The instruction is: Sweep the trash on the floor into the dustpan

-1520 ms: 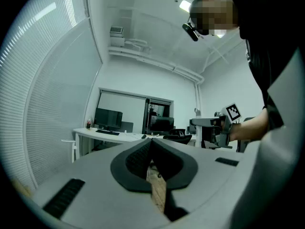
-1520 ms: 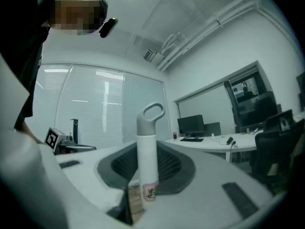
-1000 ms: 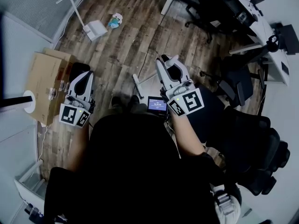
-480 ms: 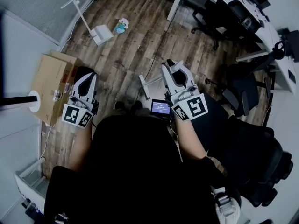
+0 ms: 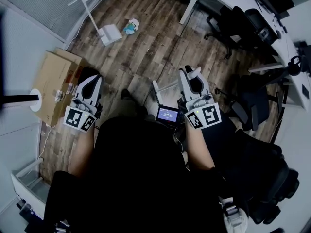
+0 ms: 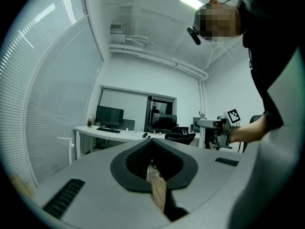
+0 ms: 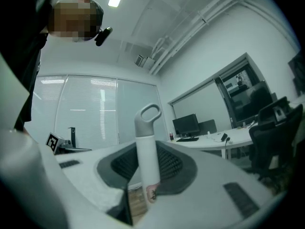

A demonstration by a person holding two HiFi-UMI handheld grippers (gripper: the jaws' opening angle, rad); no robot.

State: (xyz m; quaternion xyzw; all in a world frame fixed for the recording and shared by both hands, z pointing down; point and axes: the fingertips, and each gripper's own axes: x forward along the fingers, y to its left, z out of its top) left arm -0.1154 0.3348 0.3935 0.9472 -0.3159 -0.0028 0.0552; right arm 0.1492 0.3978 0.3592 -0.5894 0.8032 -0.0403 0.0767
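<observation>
Right gripper (image 5: 190, 75) grips the broom (image 7: 145, 151), left gripper (image 5: 92, 80) shut empty; a hasty sweep could scatter upper-left trash (image 5: 130, 26) past the dustpan (image 5: 110, 34).

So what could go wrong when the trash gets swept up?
The dustpan beside the trash stands unheld, and the left gripper is shut on nothing, so a push might slide it away. Only the right gripper grips the broom handle, which might twist.
</observation>
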